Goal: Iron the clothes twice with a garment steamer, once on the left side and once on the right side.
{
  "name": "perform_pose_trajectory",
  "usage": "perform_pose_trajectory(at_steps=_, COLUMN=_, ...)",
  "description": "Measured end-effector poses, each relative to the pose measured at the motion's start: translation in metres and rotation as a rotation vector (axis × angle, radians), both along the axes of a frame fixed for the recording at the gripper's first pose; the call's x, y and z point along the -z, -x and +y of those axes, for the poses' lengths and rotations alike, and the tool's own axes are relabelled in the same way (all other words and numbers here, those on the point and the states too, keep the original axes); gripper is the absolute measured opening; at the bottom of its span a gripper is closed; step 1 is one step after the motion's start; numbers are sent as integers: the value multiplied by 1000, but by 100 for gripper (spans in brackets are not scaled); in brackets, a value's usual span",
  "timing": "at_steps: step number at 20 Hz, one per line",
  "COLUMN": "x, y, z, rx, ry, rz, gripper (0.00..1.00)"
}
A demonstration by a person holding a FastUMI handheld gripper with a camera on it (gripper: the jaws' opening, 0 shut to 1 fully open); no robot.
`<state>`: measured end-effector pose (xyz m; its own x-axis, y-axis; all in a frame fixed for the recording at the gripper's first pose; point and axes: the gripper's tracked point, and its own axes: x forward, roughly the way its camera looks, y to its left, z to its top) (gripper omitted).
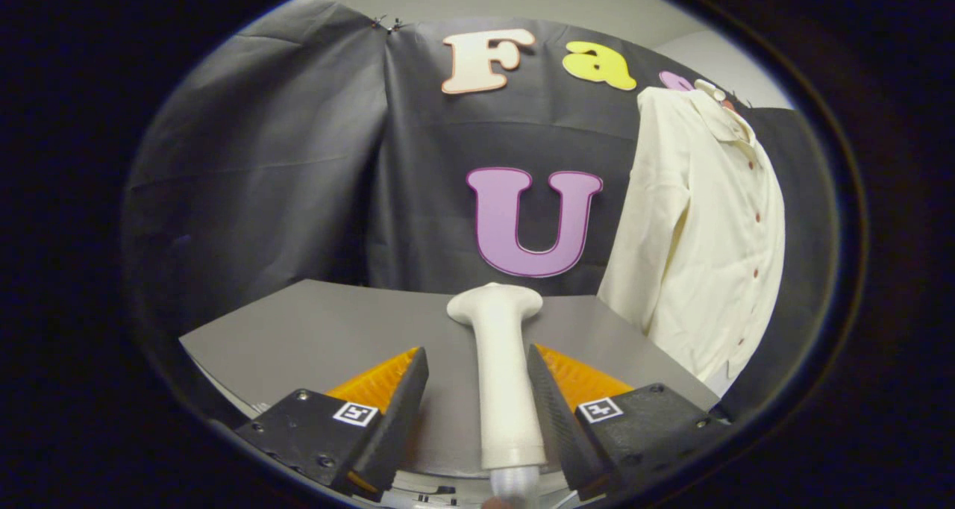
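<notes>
Sizing up: you've got the steamer (501, 367) lying on the grey table (313, 337), handle running back between the fingers, wide head end pointing away toward the booth wall.
Steamer feel: hard plastic shell, stiff, prob. smooth & a bit slippery; likely some weight if it holds water, so expect it to tip head-down when lifted.
Where to grab: mid-handle, the straight narrow part, approx. where your fingers sit now. Avoid the flared head and the clear bit at the near end.
Shirt (701, 233): cream, buttoned, hanging on the wall well to the right of the steamer and beyond the table edge. Soft, light, will swing if you push hard, so go gentle w/ each pass.
Gripper (477, 389): fingers spread, not clamped. Right finger looks to be touching or just beside the handle; left finger stands apart w/ a clear gap. Nothing grasped yet.
Judgement: pickup not done, both passes on the shirt remain.
</notes>
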<state>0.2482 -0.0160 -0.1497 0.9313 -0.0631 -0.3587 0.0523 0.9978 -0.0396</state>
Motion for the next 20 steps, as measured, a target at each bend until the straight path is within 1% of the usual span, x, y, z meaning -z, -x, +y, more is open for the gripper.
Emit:
perform_pose_trajectory(at_steps=2, x=11, y=-1, z=-4, rx=12, ry=0, rz=30, gripper=78)
perform_pose_trajectory(at_steps=4, x=12, y=-3, z=-11, rx=25, ry=3, rz=29, gripper=65)
perform_pose_trajectory(at_steps=7, x=13, y=-1, z=-11, rx=6, ry=-38, rz=39, gripper=46)
perform_pose_trajectory(at_steps=9, x=10, y=1, z=-15, rx=16, ry=-77, rz=32, gripper=39)
perform_pose_trajectory(at_steps=12, x=2, y=2, z=-9, rx=-23, ry=-99, rz=-18, gripper=36)
perform_pose_trajectory(at_steps=15, x=-13, y=15, z=-13, rx=-58, ry=-94, rz=-65, gripper=34)
perform_pose_trajectory(at_steps=18, x=-39, y=27, z=-28, rx=-70, ry=-124, rz=-132, gripper=34)
perform_pose_trajectory(at_steps=20, x=-53, y=34, z=-46, rx=-64, ry=-111, rz=-159, gripper=34)
